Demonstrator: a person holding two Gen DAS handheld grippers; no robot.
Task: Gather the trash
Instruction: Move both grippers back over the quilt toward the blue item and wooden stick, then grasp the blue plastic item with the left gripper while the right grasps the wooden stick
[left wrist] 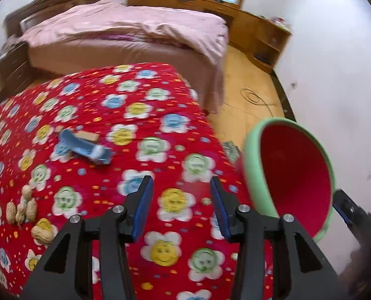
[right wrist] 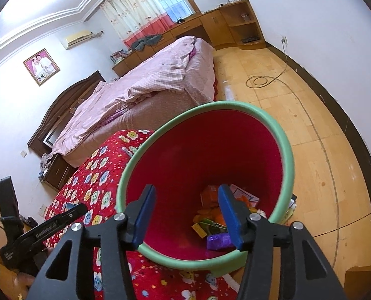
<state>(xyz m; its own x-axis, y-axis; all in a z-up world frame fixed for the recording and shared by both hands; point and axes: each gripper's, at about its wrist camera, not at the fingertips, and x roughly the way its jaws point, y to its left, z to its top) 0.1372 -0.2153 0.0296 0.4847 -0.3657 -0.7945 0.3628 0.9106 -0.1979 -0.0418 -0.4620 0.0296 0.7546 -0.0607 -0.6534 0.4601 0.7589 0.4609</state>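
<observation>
Your left hand-held gripper (left wrist: pixel 181 195) hangs over the red flower-print quilt (left wrist: pixel 135 115), jaws apart, nothing between them. Blue wrapper (left wrist: pixel 85 147) lies on the quilt ahead, peanuts (left wrist: pixel 22 210) off to the left. Your right hand-held gripper (right wrist: pixel 185 210) sits over the green-rimmed red bin (right wrist: pixel 284 150), jaws parted and empty, colourful trash (right wrist: pixel 216 240) on the bin's bottom.

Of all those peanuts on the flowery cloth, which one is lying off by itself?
The peanut nearest the camera, lying sideways on a yellow flower. The other peanuts huddle together just beyond it, mostly standing lengthwise side by side.
</observation>
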